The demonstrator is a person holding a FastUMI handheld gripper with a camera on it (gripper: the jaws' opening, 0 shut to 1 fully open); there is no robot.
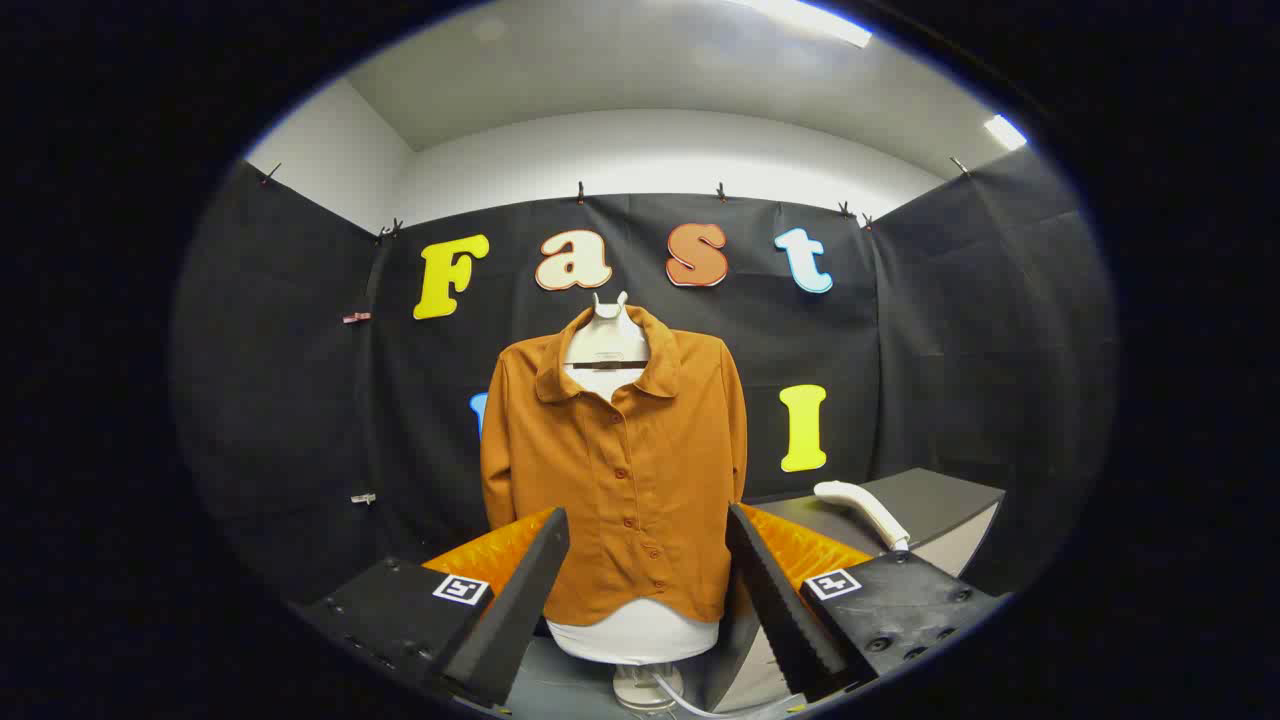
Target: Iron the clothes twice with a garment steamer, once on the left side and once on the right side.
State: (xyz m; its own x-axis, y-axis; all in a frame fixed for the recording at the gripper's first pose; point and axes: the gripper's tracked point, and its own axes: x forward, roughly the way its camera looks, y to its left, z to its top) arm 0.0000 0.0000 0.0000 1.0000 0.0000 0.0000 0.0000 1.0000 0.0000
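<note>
A rust-orange buttoned shirt [620,480] hangs on a white torso form [633,630], straight ahead beyond my fingers. The white garment steamer [862,510] lies on a dark table [940,500] to the right of the shirt, past my right finger. My gripper [648,525] stands open, its two black fingers [520,590] wide apart with nothing between them; the shirt shows through the gap at a distance.
The form stands on a clear round base [648,688], with a white cord [700,705] trailing from it toward the right. Black cloth walls close in the booth behind and on both sides.
</note>
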